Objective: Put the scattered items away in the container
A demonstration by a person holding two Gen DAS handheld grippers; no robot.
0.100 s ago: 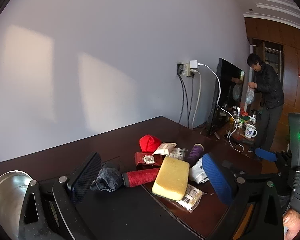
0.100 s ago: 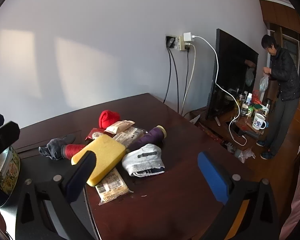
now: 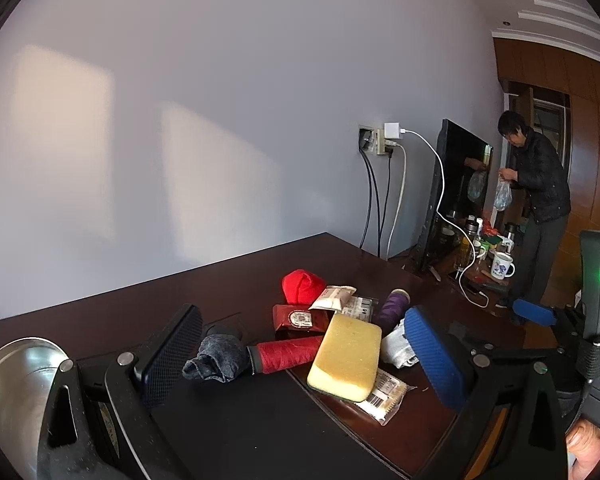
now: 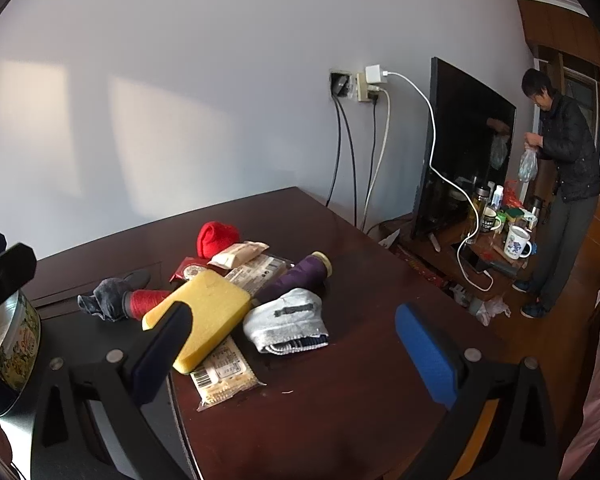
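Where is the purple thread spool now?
The purple thread spool lies on the table, behind the grey folded cloth and right of the yellow sponge.

Yellow sponge [image 4: 204, 312] lies flat mid-pile, tilted over a clear barcoded snack packet [image 4: 224, 372]. Left of the sponge: red thread spool [image 4: 148, 302] on its side, dark grey sock [image 4: 104, 300] bunched at its end. Right of it a folded grey-white sock [image 4: 286, 318], behind it a purple spool [image 4: 296, 274], red sock ball [image 4: 216, 238], beige packet [image 4: 240, 254]; the round metal tin [image 4: 8, 340] (printed side) stands far left.
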